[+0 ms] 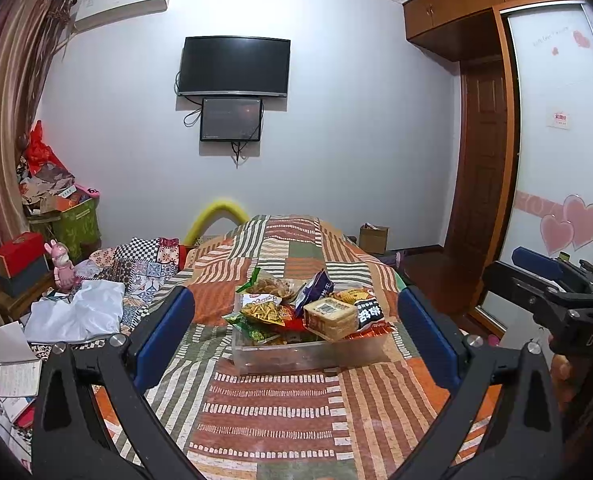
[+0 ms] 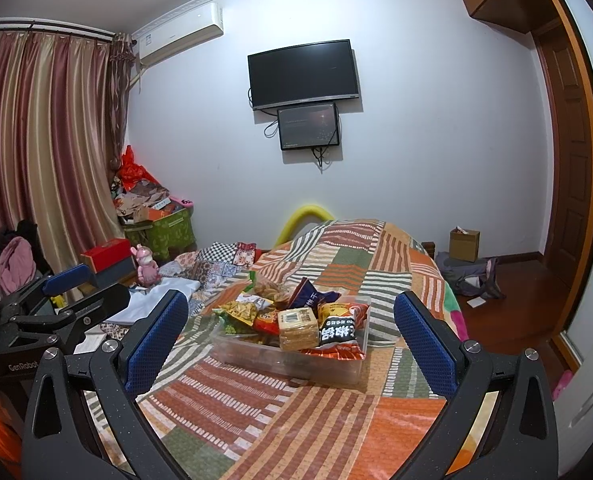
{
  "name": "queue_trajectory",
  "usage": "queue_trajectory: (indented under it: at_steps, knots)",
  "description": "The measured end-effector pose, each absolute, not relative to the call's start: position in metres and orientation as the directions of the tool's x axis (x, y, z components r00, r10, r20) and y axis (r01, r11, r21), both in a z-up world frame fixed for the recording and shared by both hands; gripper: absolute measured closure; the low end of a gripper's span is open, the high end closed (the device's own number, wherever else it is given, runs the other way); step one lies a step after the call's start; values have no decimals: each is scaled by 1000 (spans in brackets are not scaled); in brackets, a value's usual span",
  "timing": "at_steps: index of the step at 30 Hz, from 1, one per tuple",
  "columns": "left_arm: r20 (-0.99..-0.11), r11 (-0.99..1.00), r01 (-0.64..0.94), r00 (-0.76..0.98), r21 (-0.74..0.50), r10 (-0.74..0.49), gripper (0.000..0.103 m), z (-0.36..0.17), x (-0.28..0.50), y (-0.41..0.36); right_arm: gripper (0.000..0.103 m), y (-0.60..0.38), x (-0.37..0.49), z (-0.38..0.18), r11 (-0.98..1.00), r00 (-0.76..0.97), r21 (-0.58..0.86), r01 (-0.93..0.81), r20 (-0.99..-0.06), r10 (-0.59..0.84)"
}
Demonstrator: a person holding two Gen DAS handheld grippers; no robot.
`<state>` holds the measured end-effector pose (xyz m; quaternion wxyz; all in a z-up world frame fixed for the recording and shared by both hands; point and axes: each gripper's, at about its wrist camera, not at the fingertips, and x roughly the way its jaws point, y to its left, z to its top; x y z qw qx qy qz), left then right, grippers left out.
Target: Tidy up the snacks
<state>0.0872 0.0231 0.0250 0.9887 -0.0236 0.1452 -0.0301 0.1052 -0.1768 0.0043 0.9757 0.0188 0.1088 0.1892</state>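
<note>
My left gripper (image 1: 296, 336) hangs with jaws spread and empty, the clear bin (image 1: 296, 354) of heaped snack packets (image 1: 272, 312) at twelve o'clock on the bed (image 1: 276, 420). My right gripper (image 2: 292, 344) gapes too, empty. I judge the overhanging cracker pack (image 2: 298, 328) may slide off if nudged.

Even, soft indoor light, moderately bright; source out of view. White wall (image 1: 356, 128) evenly lit, faint shadow under television (image 1: 234, 66). Curtain (image 2: 44, 140) glossy with sheen. Strong fisheye bending: ceiling line, wardrobe (image 1: 556, 120) curve; black vignette in corners. Snacks ahead sharp; near tool arms slightly soft. Colours saturated, slight noise.
</note>
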Motion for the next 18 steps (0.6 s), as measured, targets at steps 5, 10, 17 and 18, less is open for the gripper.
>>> queue_trajectory:
  at_steps: [5,10,17,18]
  knots:
    - [-287,997,57,955,-56,-71,0,25,87,22,0,-177,105,4,928,905,77,-365,-205,373]
    - [-286,996,62,955,-57,-75,0,25,87,23,0,-177,105,4,928,905,77,-364,-204,372]
    - [-289,995,67,954,-72,-86,0,25,87,25,0,-177,106,5,928,905,77,-365,-204,373]
    - [-288,995,68,954,-72,-86,0,25,87,25,0,-177,105,4,928,905,77,-365,-204,373]
